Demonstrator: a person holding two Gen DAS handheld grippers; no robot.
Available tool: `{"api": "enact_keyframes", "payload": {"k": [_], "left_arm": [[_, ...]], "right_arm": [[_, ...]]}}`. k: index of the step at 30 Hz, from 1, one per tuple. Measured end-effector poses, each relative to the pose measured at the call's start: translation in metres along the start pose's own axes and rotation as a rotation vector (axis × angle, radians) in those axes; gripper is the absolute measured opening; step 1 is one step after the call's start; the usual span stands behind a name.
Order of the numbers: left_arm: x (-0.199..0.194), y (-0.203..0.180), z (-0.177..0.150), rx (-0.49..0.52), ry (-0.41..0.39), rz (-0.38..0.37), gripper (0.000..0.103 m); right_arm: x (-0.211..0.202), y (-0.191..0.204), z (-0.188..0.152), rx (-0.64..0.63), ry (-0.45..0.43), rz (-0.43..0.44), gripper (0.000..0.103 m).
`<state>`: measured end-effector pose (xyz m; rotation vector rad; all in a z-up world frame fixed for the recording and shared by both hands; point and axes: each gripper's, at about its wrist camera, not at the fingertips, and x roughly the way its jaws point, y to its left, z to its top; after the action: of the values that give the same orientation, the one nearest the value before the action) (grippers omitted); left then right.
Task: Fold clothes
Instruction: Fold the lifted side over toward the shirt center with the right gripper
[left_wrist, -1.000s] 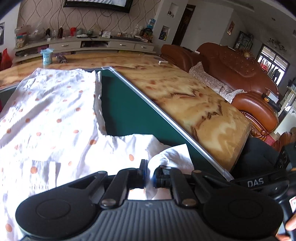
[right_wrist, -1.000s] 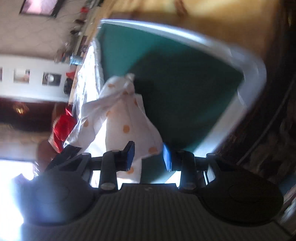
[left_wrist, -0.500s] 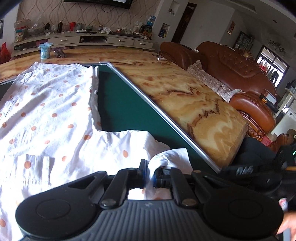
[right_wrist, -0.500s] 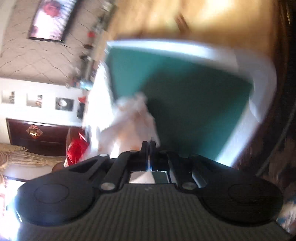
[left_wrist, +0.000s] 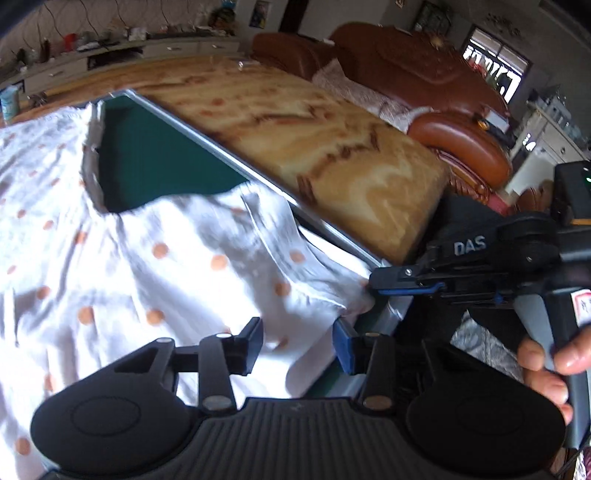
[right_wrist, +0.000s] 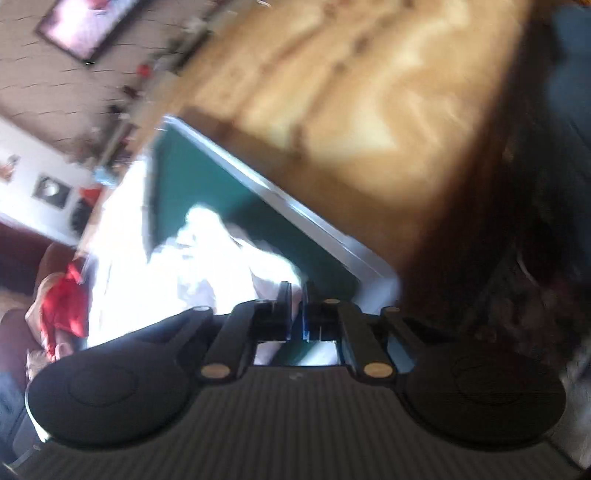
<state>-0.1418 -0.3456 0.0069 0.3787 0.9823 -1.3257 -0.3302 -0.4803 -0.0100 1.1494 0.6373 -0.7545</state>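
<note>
A white garment with orange dots (left_wrist: 166, 258) lies spread on the green table top (left_wrist: 147, 158). My left gripper (left_wrist: 299, 345) hovers just over its near edge. Its jaws are opening, with cloth below them and no pad pressing on it. In the left wrist view my right gripper (left_wrist: 371, 286) comes in from the right and pinches the tip of the stretched sleeve at the table's corner. The right wrist view is blurred. There the right gripper (right_wrist: 297, 295) is nearly shut and opening slightly, with the white cloth (right_wrist: 207, 251) at its tips.
A metal rim (left_wrist: 229, 158) borders the green top, with a wood-grain slab (left_wrist: 332, 122) beyond it. Brown leather sofas (left_wrist: 424, 74) stand behind. A person's hand (left_wrist: 546, 362) holds the right gripper's handle. A red thing (right_wrist: 62, 302) lies at the left.
My left gripper has opened and let go of the bunched sleeve. The right gripper has shut on the sleeve's end and drawn it out flat toward the table's corner.
</note>
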Motion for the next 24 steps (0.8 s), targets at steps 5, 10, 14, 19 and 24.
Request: {"api": "enact_keyframes", "payload": {"k": [5, 10, 14, 19, 24], "left_arm": [[-0.016, 0.008, -0.012, 0.009, -0.023, -0.012, 0.052], [-0.056, 0.041, -0.026, -0.033, -0.082, 0.088, 0.056], [-0.084, 0.070, -0.046, -0.072, -0.090, 0.188, 0.057], [-0.093, 0.094, -0.064, -0.101, -0.061, 0.229, 0.058], [-0.087, 0.101, -0.069, -0.133, -0.050, 0.232, 0.058]], "right_arm": [[-0.005, 0.017, 0.012, -0.115, -0.104, 0.028, 0.016], [0.031, 0.055, 0.042, -0.313, -0.015, 0.096, 0.038], [0.041, 0.076, 0.041, -0.554, -0.026, -0.011, 0.038], [0.020, 0.072, 0.015, -0.877, -0.110, -0.082, 0.038], [0.032, 0.094, -0.006, -1.042, -0.083, -0.102, 0.038]]}}
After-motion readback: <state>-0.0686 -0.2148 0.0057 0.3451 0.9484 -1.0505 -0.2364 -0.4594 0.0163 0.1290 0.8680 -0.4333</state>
